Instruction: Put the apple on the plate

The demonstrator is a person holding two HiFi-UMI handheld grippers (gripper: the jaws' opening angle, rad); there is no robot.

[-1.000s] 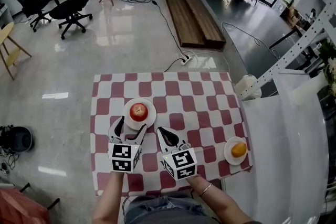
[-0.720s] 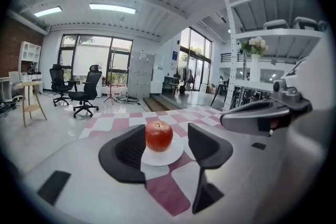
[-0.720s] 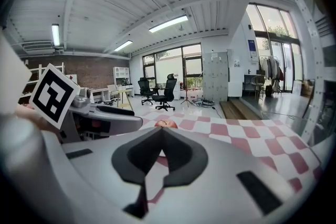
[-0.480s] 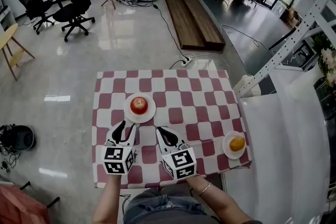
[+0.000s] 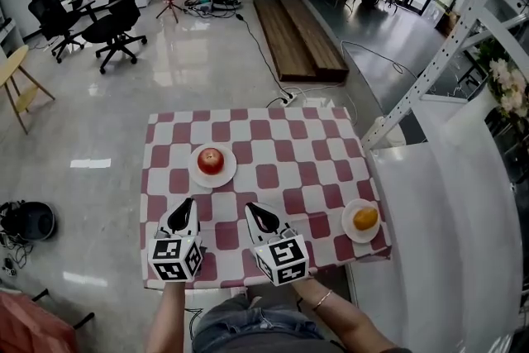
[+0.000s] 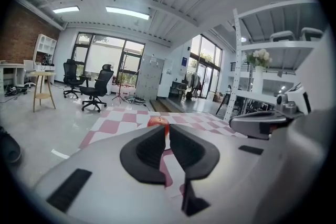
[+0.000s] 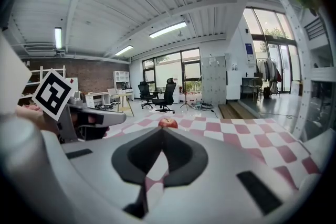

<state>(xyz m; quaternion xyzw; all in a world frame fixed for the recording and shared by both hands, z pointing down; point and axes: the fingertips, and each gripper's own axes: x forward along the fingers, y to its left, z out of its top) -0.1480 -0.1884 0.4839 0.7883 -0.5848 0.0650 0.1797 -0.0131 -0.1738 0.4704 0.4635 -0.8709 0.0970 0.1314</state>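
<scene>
Apple point(image 5: 211, 159): on white plate point(image 5: 195, 172), far-left part of checked table point(image 5: 281, 149), well apart from both tools; its lower half is hidden behind the jaws in both gripper views.
Left tool point(image 5: 188, 204): jaws just closing to a slit, nothing between.
Right tool point(image 5: 253, 210): clenched, empty.
Both sit side by side over the table's near edge, forearms cut off.

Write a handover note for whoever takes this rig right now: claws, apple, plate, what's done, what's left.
Left claw: just been closing, now shut, nothing between.
Right claw: shut, empty.
Both hover at the near edge of the checkered table.
Apple sits on the white plate, clear of both claws.
Orange is on a second plate, at the right.
Done: apple placed. Left: apparently nothing.
</scene>
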